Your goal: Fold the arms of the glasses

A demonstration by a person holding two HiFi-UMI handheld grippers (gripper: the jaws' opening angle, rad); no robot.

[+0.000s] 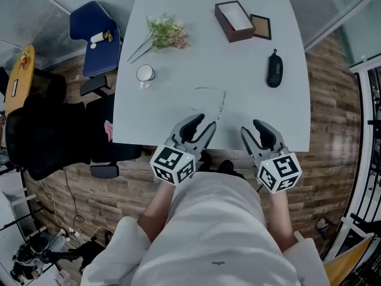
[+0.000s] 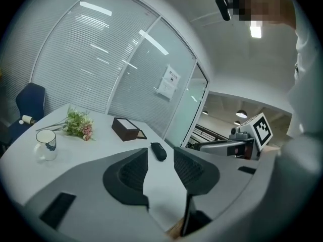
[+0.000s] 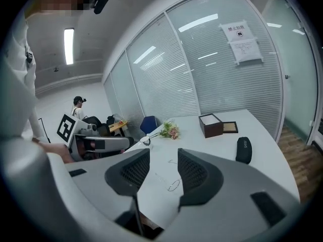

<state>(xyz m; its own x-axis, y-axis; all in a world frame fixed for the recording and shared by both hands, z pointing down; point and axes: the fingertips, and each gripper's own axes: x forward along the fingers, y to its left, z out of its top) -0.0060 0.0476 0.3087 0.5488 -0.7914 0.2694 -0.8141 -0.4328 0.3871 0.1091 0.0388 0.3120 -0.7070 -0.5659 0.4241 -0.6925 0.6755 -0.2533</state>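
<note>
The thin wire-framed glasses [image 1: 218, 105] lie on the white table [image 1: 256, 103] near its front edge, with their arms spread out to the left. My left gripper [image 1: 203, 124] hovers over the table's edge just in front of them, open and empty. My right gripper [image 1: 252, 130] is to the right at the same edge, also open and empty. In the right gripper view the glasses [image 3: 173, 184] show low between the parted jaws [image 3: 163, 158], some way ahead. The left gripper view shows its jaws [image 2: 160, 158] apart over bare table; the glasses are hidden there.
A black glasses case [image 1: 274, 69] lies at the right. A dark box [image 1: 234, 20] with its lid beside it stands at the back. A white mug [image 1: 144, 74] and a bunch of flowers [image 1: 165, 33] are at the left. A blue chair [image 1: 95, 37] stands beyond the left edge.
</note>
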